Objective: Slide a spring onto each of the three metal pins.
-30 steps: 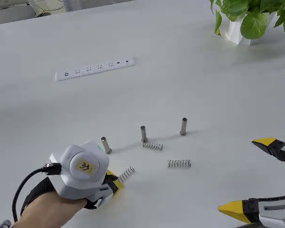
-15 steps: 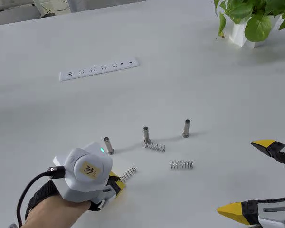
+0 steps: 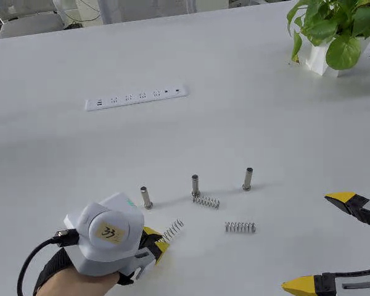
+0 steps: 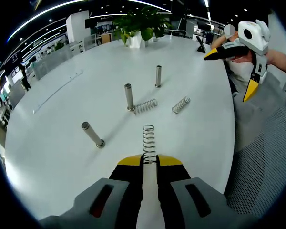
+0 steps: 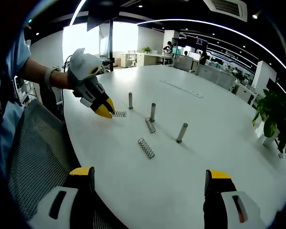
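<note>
Broad white table (image 3: 283, 123), with plant (image 3: 333, 31) at far corner and power strip (image 3: 137, 97) well beyond the work. Low at near edge, left gripper (image 3: 157, 242), jaws pinched together on one end of a spring (image 3: 172, 230), with coil jutting forward, near left pin (image 3: 146, 197) but apart from it. Off to the side, right gripper (image 3: 319, 242), jaws wide apart, holding nothing. Upright in a row, all bare: left pin, middle pin (image 3: 195, 185), right pin (image 3: 248, 178). At foot of middle pin, second spring (image 3: 206, 201); flat nearby, third spring (image 3: 240, 227). Likely light, soft along its length, prone to bend or ping loose; best gripped gently near one end, with bore left open for the pin
</note>
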